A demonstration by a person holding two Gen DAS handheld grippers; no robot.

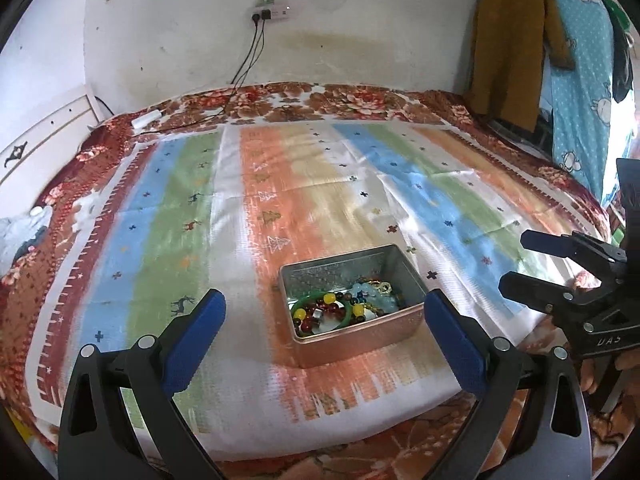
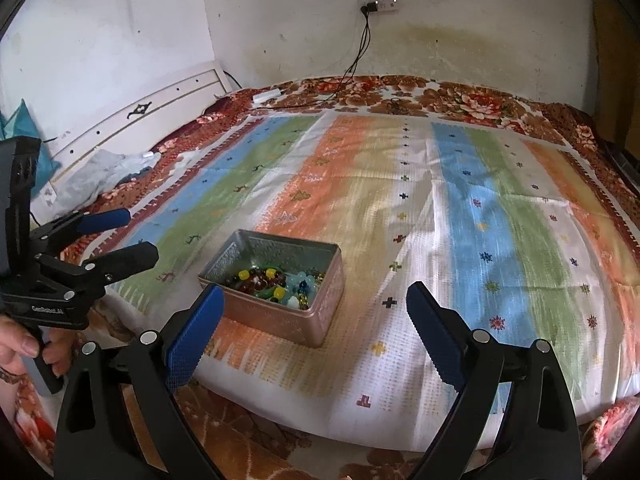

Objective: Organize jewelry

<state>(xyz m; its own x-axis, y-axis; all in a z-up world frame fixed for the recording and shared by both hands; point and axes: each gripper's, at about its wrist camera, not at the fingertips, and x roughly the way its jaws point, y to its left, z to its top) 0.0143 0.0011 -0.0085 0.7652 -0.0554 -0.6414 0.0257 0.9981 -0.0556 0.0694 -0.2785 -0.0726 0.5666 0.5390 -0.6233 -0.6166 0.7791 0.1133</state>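
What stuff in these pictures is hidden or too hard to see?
- Jewelry in the tin box: both views show a tangle of small beads; separate pieces and those underneath cannot be told apart.
- Box's near wall hides the bottom in both views.
- Hand holding the left gripper: cut off by the right wrist view's left edge.
- Right gripper: its handle runs off the left wrist view's right edge.

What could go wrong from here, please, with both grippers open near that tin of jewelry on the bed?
1. The beads lie tangled in the tin, so a pinch may lift several strands at once.
2. The tin rests on a soft striped cloth; a nudge from the left gripper could tip it.
3. The right gripper is close to the left one, so they might collide over the tin.
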